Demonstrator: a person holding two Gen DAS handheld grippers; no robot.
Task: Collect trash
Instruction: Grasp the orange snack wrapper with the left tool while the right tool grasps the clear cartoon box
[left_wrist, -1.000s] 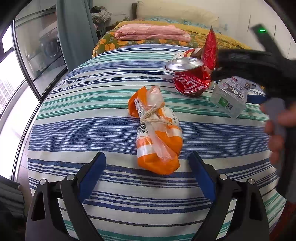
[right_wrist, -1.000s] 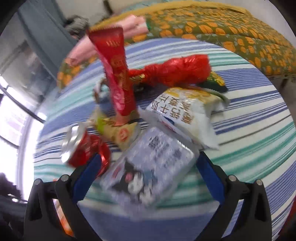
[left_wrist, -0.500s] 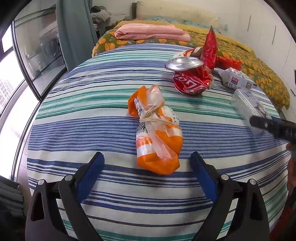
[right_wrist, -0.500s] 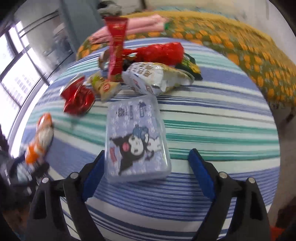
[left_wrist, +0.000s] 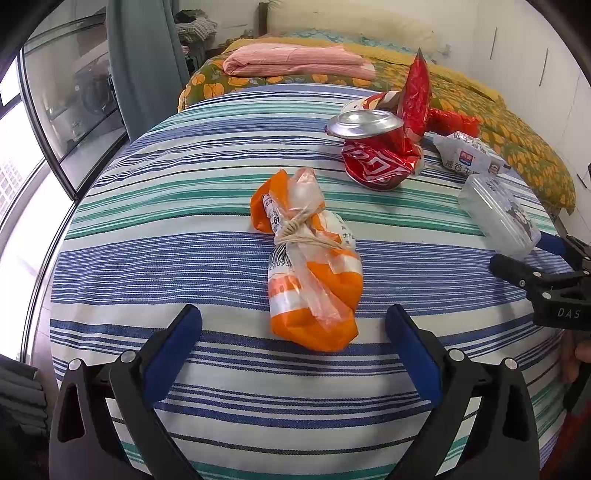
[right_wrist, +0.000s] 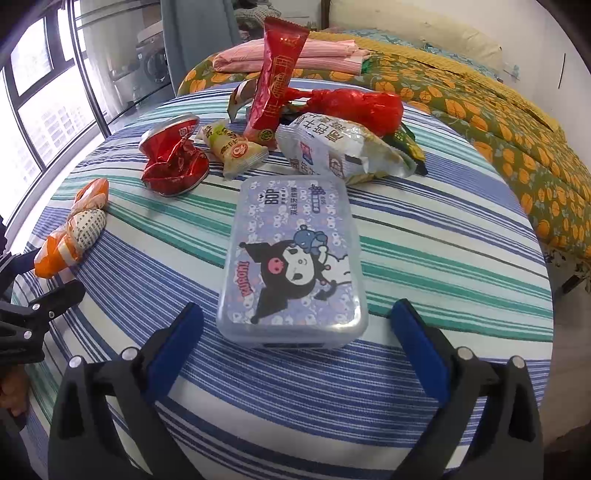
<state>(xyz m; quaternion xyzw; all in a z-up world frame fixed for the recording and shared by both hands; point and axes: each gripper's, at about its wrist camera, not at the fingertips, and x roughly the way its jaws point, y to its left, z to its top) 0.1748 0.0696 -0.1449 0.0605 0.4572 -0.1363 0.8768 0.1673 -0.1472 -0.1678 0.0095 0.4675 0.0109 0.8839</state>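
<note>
- Left gripper (left_wrist: 293, 332), jaws wide apart, at the table's (left_wrist: 147, 229) near edge.
- Orange tied bag (left_wrist: 308, 258) lies mid-table.
- Crushed red can (left_wrist: 376, 151) farther back.
- Clear box (left_wrist: 495, 214), possibly plastic, near the right edge.

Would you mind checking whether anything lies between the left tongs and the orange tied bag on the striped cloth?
Nothing visible does. The left tongs stand open, and the orange tied bag lies straight ahead between their blue pads, only bare striped cloth in the gap. The crushed red can sits farther back.
</note>
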